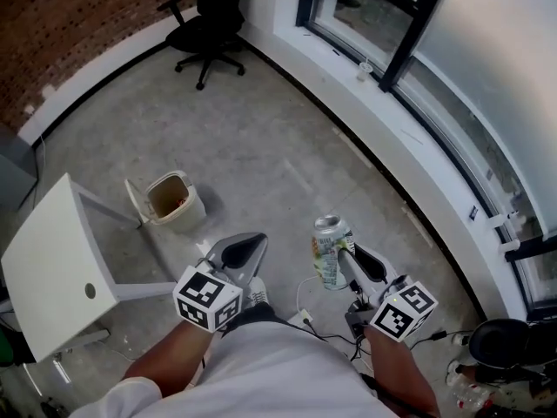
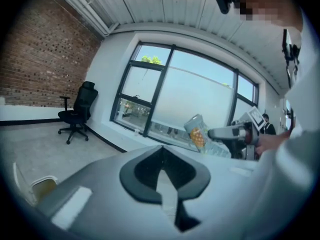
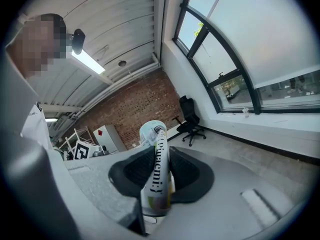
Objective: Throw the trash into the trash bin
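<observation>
While the can (image 1: 329, 249) sits pinched in my right gripper (image 1: 342, 255), step in hand: carry it to the bin (image 1: 190, 214).
Right gripper: jaws clamped on the can's sides, about mid-body; can near upright, top end clear above the pads.
Left gripper (image 1: 247, 242): jaws pressed together, nothing between them.
Can location: in the air over the floor, right of centre in the head view, well apart from the bin.
Bin location: on the floor ahead and to the left, mouth open upward, just beside the table (image 1: 52, 259) leg.
Method: I would hold the grip firm, bring the can across until it hangs directly over the mouth, lower it close to the rim, then spread the jaws.
Caution: I judge that an early release lands the can on the floor.
Left gripper duty: stay clear of the path.
</observation>
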Action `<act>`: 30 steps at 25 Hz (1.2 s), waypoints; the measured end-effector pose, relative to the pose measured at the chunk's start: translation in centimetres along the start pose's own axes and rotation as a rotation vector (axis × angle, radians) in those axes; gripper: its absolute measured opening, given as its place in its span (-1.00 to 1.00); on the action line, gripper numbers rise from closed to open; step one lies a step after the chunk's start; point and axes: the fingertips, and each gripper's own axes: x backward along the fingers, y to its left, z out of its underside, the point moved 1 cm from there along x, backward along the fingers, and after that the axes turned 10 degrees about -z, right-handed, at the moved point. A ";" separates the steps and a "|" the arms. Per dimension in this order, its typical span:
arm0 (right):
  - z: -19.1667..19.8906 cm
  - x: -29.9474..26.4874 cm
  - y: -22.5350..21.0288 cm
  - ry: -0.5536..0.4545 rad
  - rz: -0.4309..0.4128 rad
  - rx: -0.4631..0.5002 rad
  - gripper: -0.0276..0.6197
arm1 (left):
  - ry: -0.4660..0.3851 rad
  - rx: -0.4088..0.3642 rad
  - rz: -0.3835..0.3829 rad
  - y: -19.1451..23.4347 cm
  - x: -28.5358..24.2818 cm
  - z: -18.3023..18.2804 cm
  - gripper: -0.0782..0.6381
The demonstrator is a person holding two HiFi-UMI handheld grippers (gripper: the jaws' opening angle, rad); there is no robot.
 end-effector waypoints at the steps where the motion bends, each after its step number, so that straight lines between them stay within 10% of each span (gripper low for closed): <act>1: -0.6 -1.6 0.0 0.002 -0.010 0.010 -0.63 | -0.006 0.000 -0.010 1.2 -0.1 -0.6 -0.77; 17: -4.4 -16.1 0.8 0.072 -0.230 0.070 -0.63 | -0.131 0.041 -0.205 11.7 0.0 -5.5 -0.77; 30: -9.6 -24.1 -7.2 0.091 -0.407 0.072 -0.63 | -0.155 0.051 -0.398 16.2 -7.1 -8.4 -0.77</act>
